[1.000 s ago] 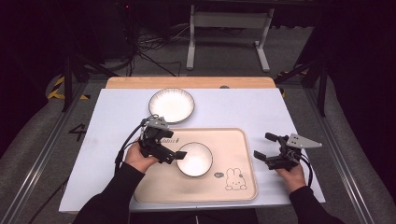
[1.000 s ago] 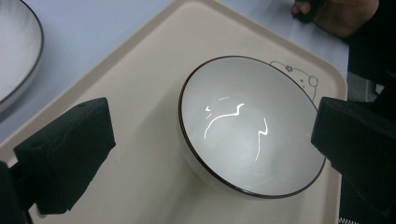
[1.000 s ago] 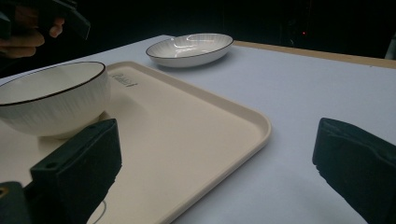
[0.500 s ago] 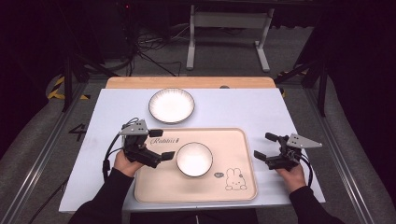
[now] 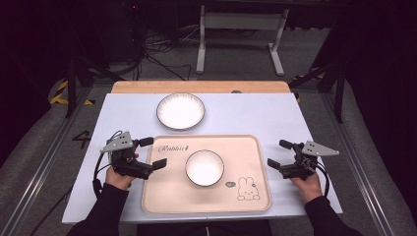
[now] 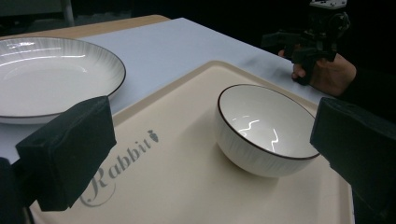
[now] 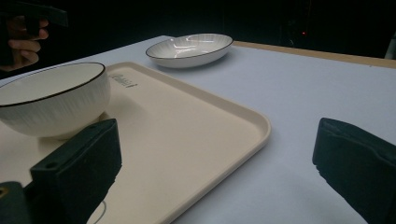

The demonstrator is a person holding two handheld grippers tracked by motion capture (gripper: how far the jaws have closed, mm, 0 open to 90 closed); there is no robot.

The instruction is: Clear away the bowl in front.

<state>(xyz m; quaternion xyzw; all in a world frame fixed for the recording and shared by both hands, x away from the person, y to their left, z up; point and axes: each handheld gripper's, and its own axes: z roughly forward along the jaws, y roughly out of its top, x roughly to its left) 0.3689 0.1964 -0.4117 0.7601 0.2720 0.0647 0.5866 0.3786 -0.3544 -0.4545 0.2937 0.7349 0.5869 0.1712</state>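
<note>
With the white dark-rimmed ceramic bowl (image 5: pixel 204 167) set mid-way on the cream plastic rabbit tray (image 5: pixel 162 196), my left tool (image 5: pixel 151 153) and right tool (image 5: pixel 278 153) flank it, jaws wide and empty, seemingly between steps.

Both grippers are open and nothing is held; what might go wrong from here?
1. The bowl stands free on the smooth tray; a push from the left gripper, open beside it, might slide it rather than grasp it.
2. The right gripper sits just off the tray's right edge; moving inward, it could knock the rim and shift tray and bowl.
3. The plate lies near the tray's far edge, so a pushed tray might bump it.
</note>
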